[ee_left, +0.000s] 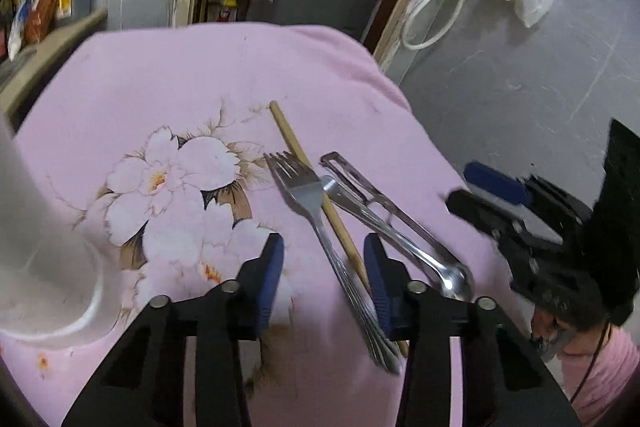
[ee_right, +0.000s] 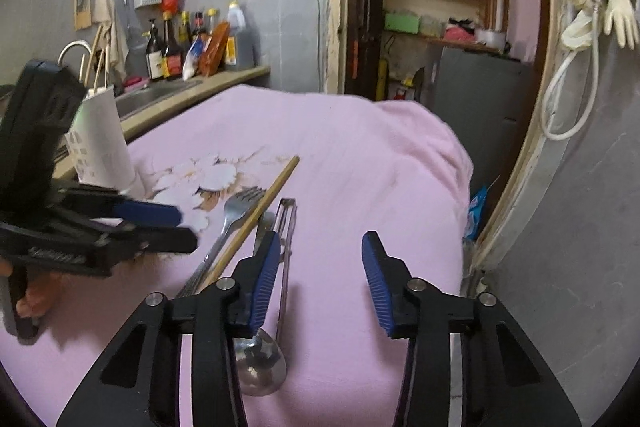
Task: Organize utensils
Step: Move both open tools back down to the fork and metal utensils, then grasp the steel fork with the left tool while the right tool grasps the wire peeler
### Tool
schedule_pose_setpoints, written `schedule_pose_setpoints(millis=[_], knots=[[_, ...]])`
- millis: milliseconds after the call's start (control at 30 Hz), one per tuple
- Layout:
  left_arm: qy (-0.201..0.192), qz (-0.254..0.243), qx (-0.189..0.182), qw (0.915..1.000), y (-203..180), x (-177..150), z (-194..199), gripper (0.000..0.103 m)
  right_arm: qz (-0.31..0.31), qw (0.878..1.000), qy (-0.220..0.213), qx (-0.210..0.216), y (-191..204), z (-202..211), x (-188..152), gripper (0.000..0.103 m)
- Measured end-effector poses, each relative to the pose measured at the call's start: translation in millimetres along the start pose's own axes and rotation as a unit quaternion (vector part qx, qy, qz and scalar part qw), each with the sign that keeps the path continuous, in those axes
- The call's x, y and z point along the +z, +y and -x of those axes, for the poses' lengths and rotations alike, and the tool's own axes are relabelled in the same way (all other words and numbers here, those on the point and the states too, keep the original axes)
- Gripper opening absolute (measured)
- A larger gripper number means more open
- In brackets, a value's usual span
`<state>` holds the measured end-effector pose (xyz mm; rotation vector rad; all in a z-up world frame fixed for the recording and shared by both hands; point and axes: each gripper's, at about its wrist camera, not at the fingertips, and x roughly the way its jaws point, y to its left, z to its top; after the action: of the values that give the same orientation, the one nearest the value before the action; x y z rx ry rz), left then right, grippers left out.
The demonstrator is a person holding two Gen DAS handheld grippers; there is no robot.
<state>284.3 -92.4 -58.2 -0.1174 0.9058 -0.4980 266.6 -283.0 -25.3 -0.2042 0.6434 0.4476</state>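
The left gripper [ee_left: 323, 259] tilts downward, its blue-padded jaws standing apart with a clear gap between them. The right gripper [ee_right: 320, 259] also angles down, jaws likewise parted and pressing on nothing. In the right wrist view, a hand [ee_right: 32, 297] wraps the left gripper's handle, fingers curled underneath.

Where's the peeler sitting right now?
The peeler lies on the pink cloth at the right edge of the utensil cluster, partly overlapping the spoon, right of the fork and chopstick.
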Motion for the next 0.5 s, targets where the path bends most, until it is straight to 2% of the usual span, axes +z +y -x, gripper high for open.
schedule_pose_setpoints(millis=[267,500], knots=[[0.027,0.053,-0.016,0.9981,25.8,19.5,-23.4,0.021,0.003,0.999,0.047,0.021,0.3,-22.3,5.5,0.033],[0.03,0.054,-0.036,0.9975,28.6,21.8,-22.2,0.01,0.013,0.996,0.077,0.038,5.9,-40.0,12.4,0.032]])
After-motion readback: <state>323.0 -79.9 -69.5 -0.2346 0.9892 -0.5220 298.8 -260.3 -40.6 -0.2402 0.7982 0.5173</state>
